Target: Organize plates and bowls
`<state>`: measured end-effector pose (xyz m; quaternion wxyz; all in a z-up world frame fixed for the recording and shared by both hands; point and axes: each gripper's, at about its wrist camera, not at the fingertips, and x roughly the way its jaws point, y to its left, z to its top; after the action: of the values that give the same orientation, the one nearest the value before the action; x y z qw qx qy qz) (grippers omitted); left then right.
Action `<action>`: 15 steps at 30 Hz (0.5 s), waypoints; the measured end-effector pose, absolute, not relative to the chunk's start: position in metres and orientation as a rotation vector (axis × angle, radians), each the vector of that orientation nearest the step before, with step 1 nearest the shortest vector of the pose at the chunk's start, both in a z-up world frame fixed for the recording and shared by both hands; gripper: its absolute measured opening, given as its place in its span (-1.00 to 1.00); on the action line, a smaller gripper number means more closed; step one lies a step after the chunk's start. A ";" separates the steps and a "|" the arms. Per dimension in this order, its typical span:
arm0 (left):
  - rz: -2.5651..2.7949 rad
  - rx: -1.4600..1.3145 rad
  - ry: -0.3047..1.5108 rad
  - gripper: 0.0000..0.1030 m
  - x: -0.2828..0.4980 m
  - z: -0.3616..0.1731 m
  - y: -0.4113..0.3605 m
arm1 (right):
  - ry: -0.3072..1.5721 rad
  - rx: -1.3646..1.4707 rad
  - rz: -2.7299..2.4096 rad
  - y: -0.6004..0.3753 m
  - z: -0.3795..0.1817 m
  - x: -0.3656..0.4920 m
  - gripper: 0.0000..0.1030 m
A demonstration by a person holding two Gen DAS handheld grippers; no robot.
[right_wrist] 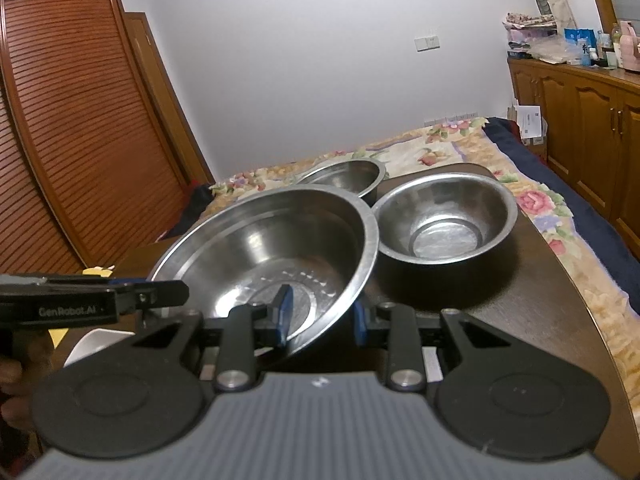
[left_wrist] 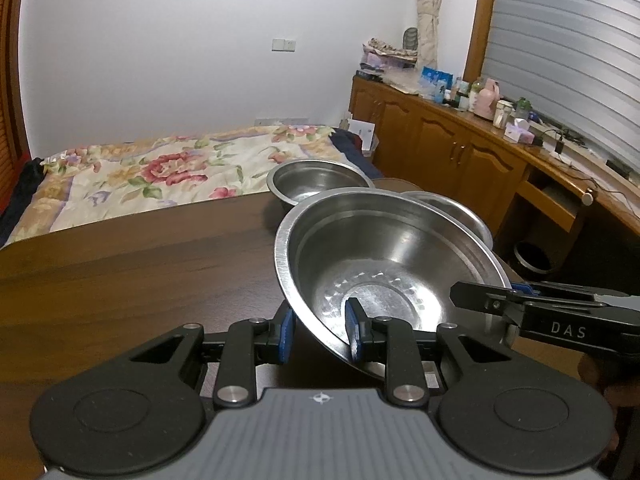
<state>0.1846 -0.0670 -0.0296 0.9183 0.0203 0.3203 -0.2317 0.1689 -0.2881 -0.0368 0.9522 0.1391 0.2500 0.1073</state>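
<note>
Left wrist view: left tool (left_wrist: 320,330) straddles the near rim of the large steel bowl (left_wrist: 384,256), one blue pad inside, one outside, jaws partly closed on it. Bowl tilted above the bench (left_wrist: 140,264). Right tool (left_wrist: 516,300) grips its rim at 3 o'clock.

Right wrist view: right tool (right_wrist: 320,314) pinches the same bowl's (right_wrist: 272,248) rim. Medium bowl (right_wrist: 444,216) at 2 o'clock, small bowl (right_wrist: 344,178) at 12, both on the bench (right_wrist: 520,300).

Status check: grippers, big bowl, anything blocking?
Left gripper and right gripper each straddle the large steel bowl rim, bowl tilted. Grip tightness unclear. Two smaller bowls close behind on the table.
</note>
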 end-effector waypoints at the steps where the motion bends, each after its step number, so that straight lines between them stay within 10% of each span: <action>1: -0.478 0.041 0.658 -0.43 0.183 -0.029 -0.067 | 0.507 0.281 0.219 -0.288 -0.037 0.168 -0.37; 15: -0.504 0.047 0.657 -0.42 0.160 -0.034 -0.062 | 0.512 0.292 0.227 -0.289 -0.045 0.151 -0.37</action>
<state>0.1603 -0.0620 -0.0338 0.9152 0.0229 0.3194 -0.2447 0.1512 -0.2892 -0.0447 0.9505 0.1438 0.2518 0.1114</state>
